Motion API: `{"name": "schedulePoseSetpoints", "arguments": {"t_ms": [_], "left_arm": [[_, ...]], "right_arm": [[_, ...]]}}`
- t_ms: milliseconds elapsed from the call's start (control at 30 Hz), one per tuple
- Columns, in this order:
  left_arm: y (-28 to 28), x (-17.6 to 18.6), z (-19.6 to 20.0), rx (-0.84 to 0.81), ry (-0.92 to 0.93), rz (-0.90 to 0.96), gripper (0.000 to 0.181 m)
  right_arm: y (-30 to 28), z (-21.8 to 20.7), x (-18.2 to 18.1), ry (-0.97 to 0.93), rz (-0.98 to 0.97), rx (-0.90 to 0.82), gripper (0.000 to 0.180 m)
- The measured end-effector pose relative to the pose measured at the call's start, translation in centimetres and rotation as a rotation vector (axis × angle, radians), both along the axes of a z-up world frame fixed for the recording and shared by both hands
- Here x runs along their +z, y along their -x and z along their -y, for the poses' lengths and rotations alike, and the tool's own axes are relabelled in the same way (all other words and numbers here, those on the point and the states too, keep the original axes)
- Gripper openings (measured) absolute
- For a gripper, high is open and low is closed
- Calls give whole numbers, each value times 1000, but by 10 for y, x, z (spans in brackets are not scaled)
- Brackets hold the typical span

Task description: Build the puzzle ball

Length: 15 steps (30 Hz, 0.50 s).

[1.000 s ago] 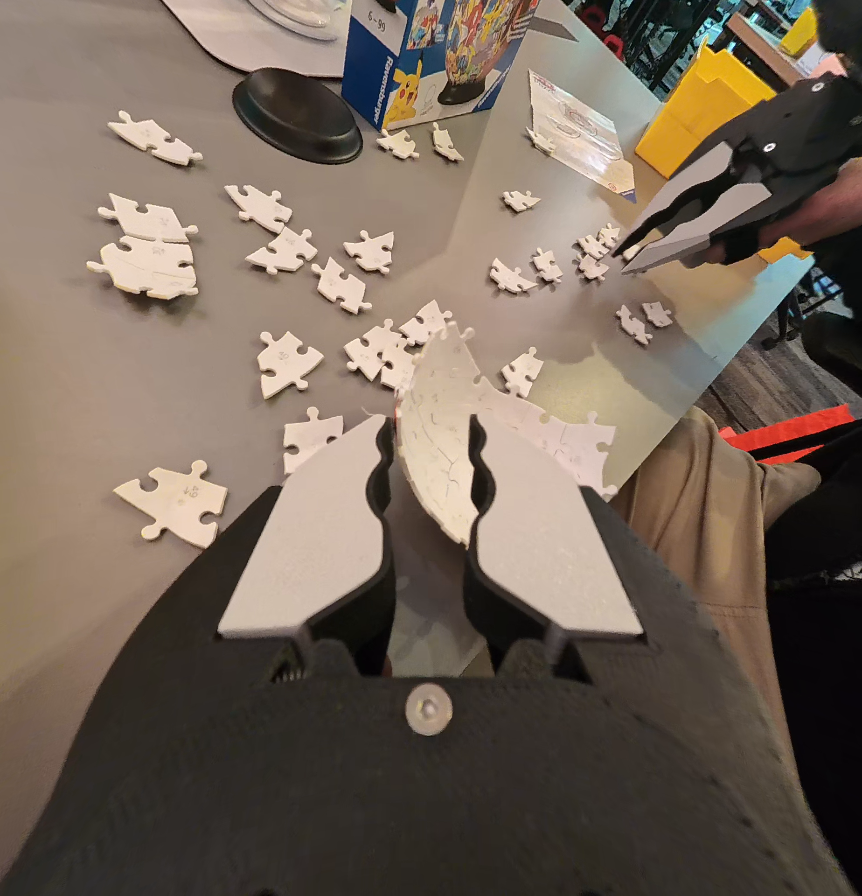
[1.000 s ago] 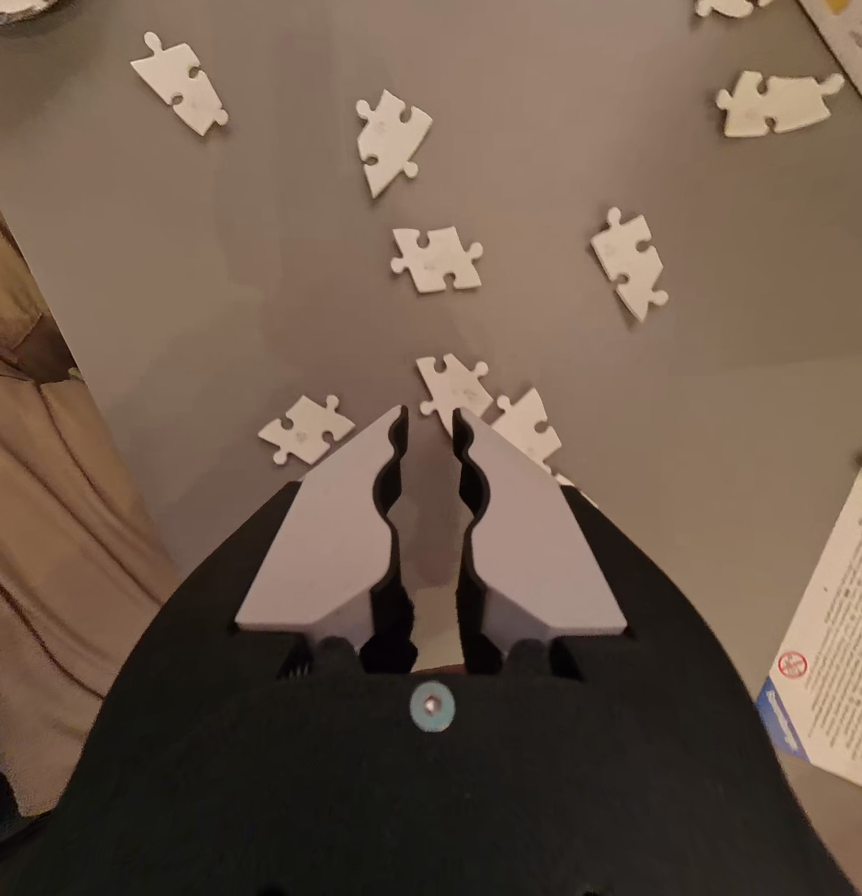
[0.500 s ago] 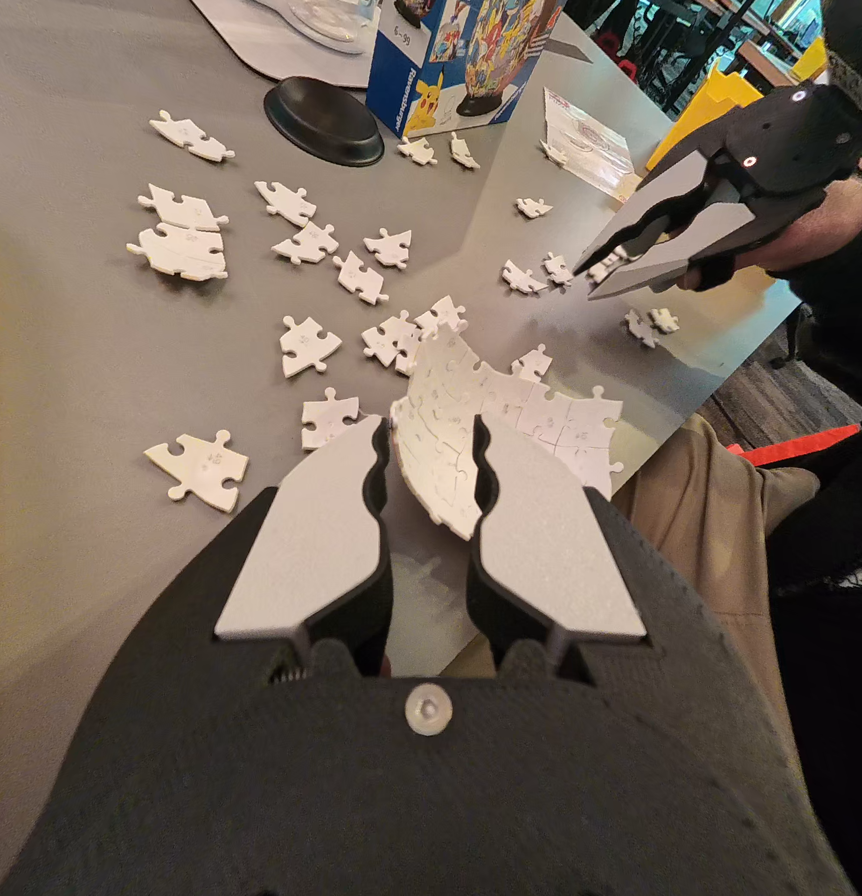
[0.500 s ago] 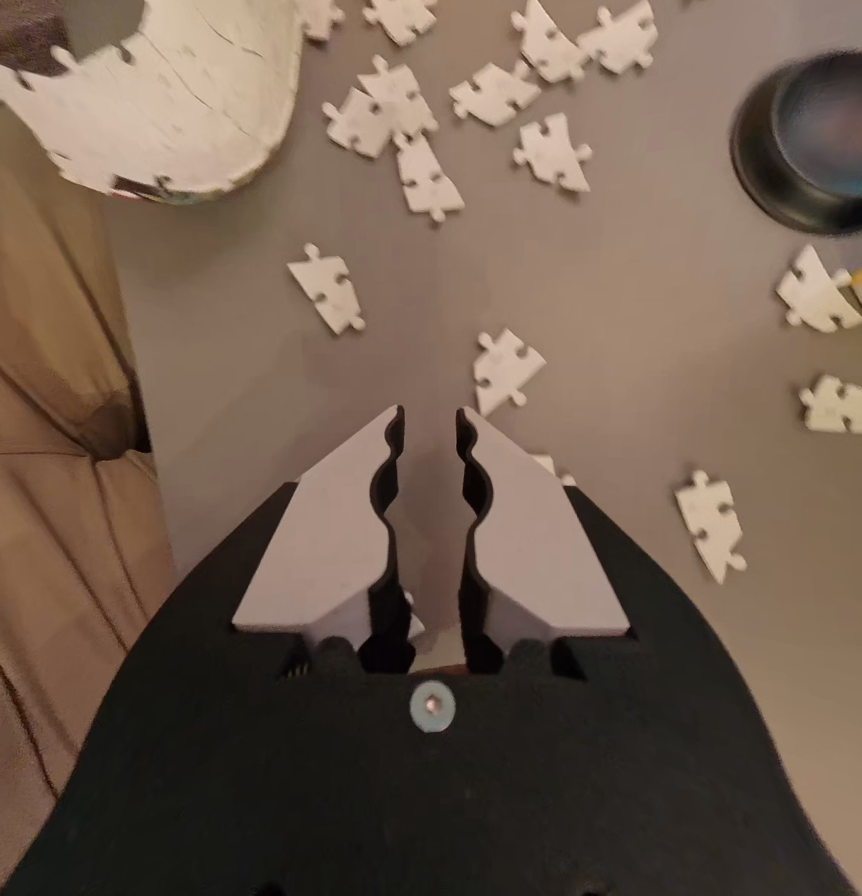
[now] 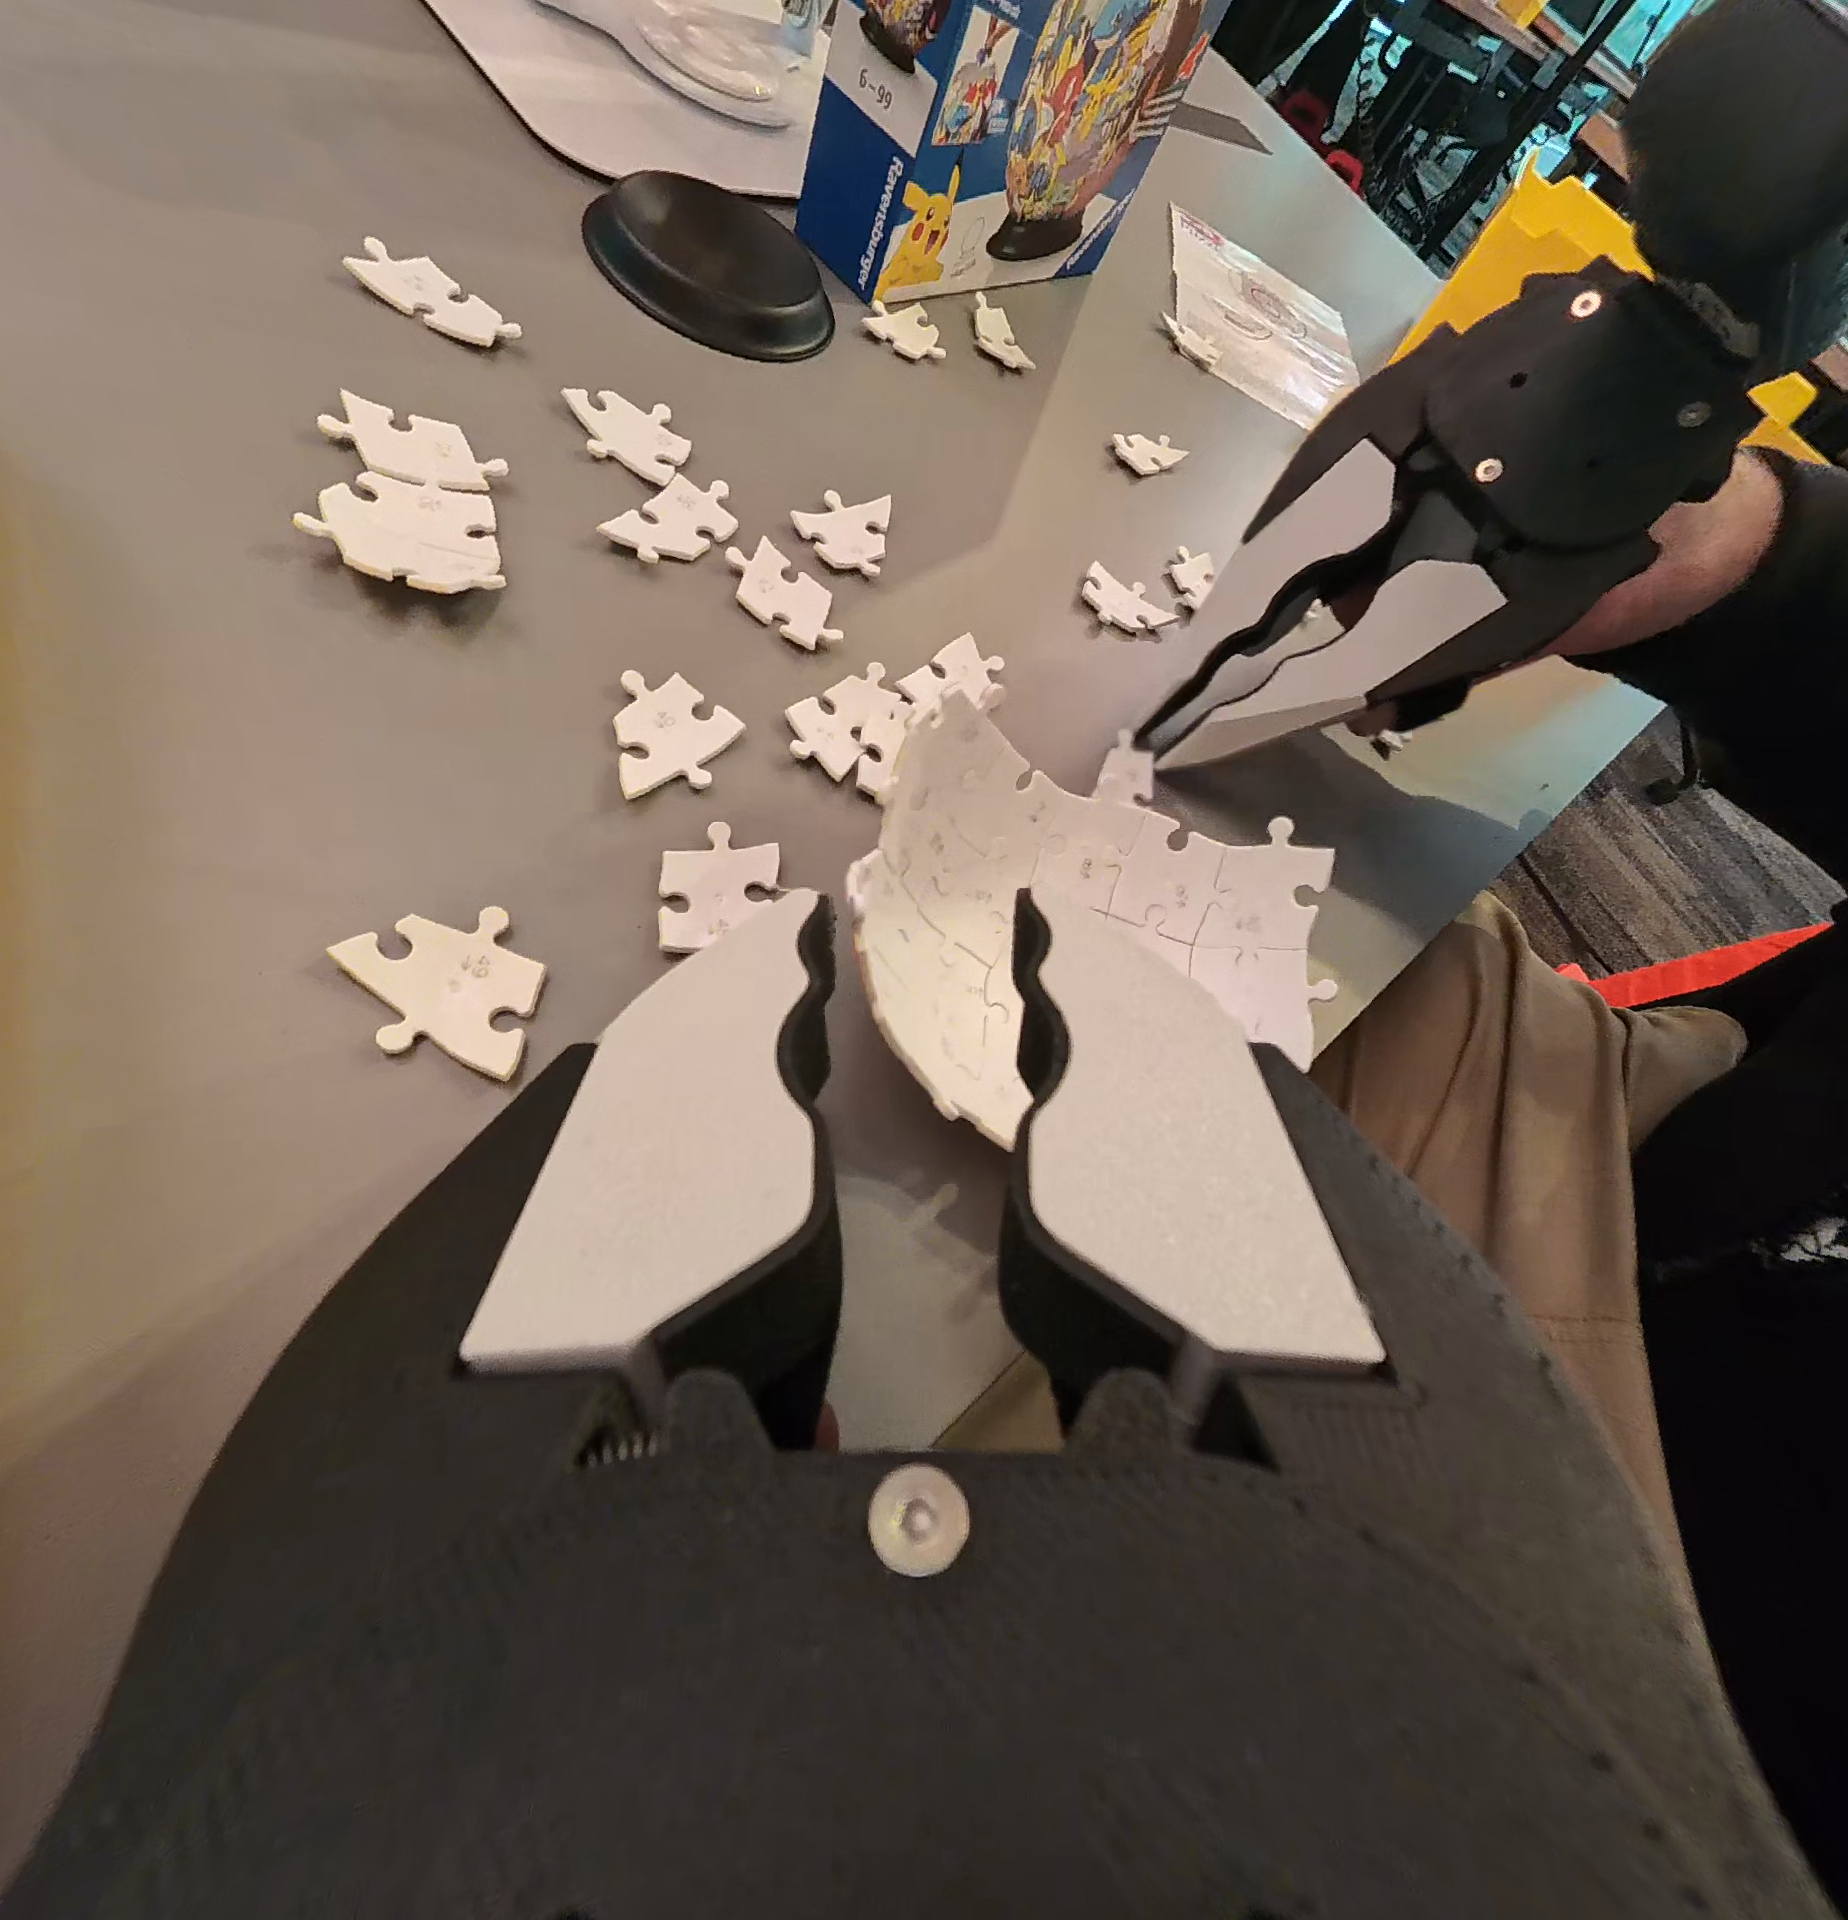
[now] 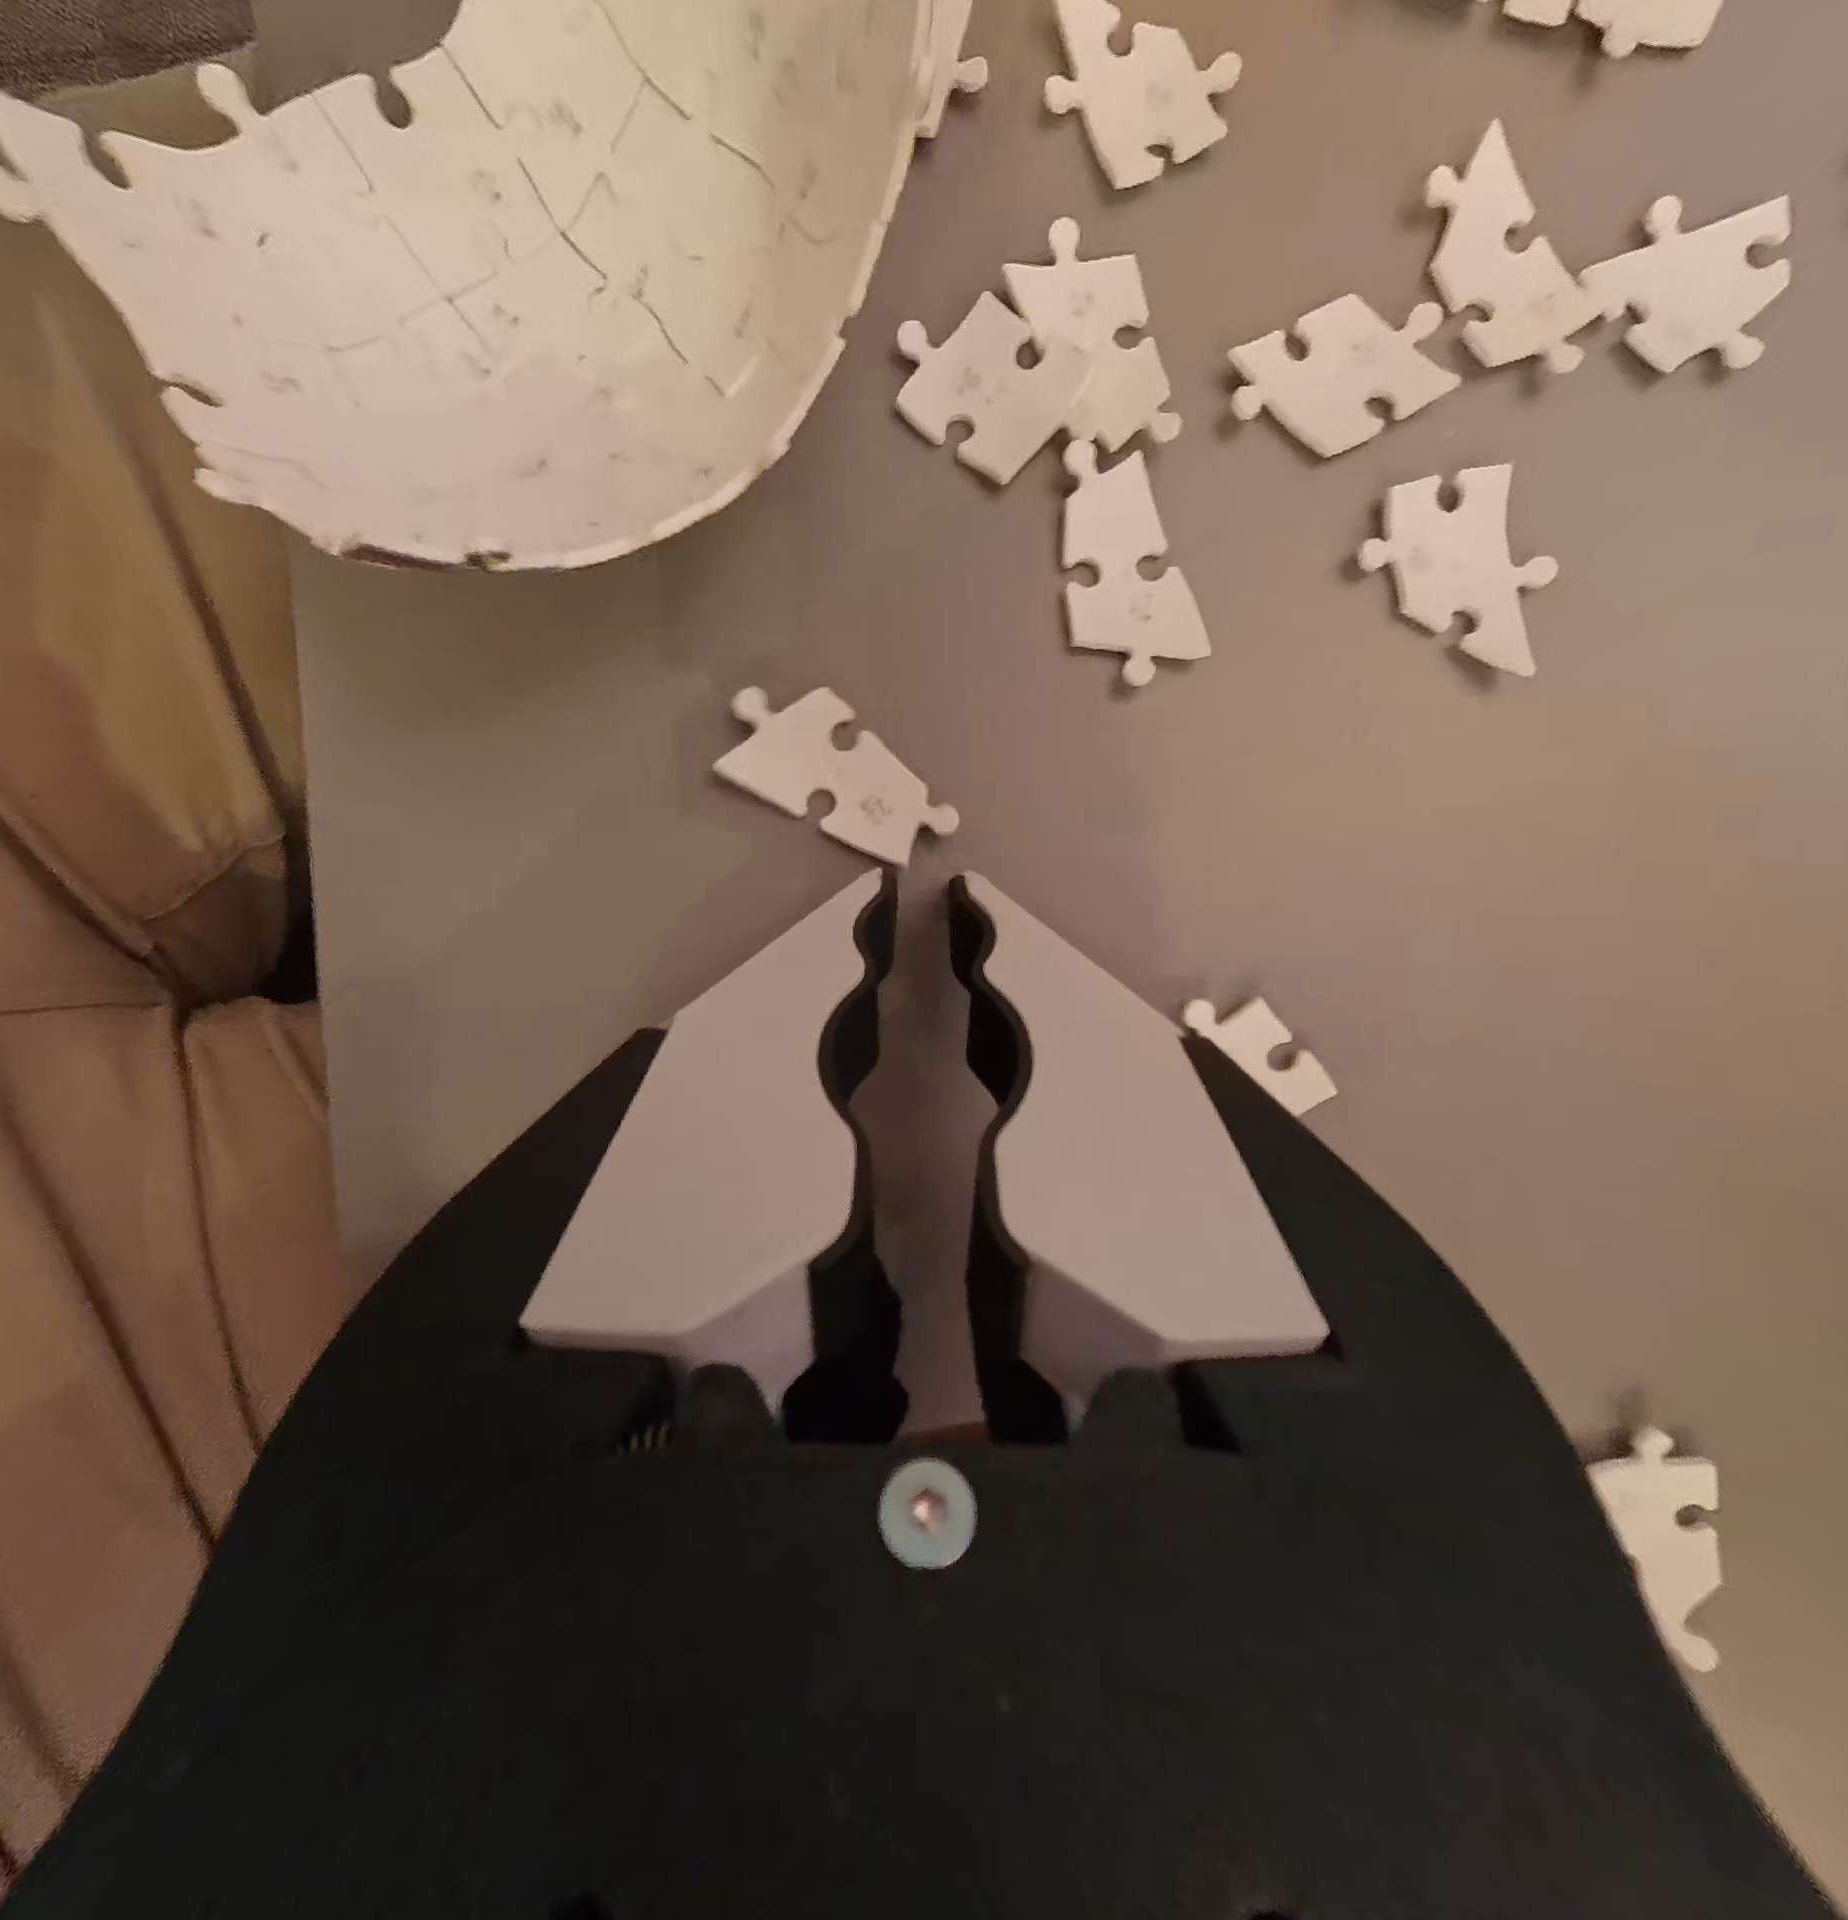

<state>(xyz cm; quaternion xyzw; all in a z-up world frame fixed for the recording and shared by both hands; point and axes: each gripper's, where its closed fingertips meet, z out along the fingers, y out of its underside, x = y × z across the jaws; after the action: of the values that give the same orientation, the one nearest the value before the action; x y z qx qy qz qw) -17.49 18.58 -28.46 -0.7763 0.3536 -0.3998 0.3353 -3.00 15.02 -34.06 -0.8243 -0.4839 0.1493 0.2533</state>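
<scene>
Left wrist view, left gripper (image 5: 920,925): its grey fingers (image 5: 691,1122) clamp the lower edge of the half-built puzzle ball shell (image 5: 1055,894), a curved white section held above the near edge of the grey desk (image 5: 172,727).
Left wrist view, right gripper (image 5: 1148,743): it reaches in from the right, fingertips down at a small loose piece (image 5: 1126,774) that lies just behind the shell; from this angle it cannot be told whether they touch it.
Left wrist view, desk: loose white puzzle pieces (image 5: 671,732) lie scattered face down; farther back stand a black oval stand (image 5: 707,265), the blue puzzle box (image 5: 982,145) and a folded instruction sheet (image 5: 1263,312).
Left wrist view, person: tan trousers (image 5: 1522,1091) show below the desk edge.
Right wrist view, right gripper (image 6: 920,883): its fingers (image 6: 1096,1143) are released, a narrow gap between them and nothing in it, the tips just short of one loose piece (image 6: 837,774) flat on the desk (image 6: 1419,1039).
Right wrist view, puzzle ball shell (image 6: 463,291): its white inner face fills the upper left, over the desk edge and the tan trousers (image 6: 99,831).
Right wrist view, other pieces: a cluster (image 6: 1045,364) lies to the shell's right, well apart from the fingertips.
</scene>
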Motion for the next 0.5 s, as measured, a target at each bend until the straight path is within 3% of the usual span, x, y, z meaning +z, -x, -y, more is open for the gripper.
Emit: {"name": "schedulePoseSetpoints", "arguments": {"t_ms": [333,500], "left_arm": [[1,3,-2,4,-1,15,32],[0,2,-1,0,-1,11,32]], "right_arm": [[-71,-38,6,-35,75,-184,17],[-64,-34,2,-6,52,-162,7]]}}
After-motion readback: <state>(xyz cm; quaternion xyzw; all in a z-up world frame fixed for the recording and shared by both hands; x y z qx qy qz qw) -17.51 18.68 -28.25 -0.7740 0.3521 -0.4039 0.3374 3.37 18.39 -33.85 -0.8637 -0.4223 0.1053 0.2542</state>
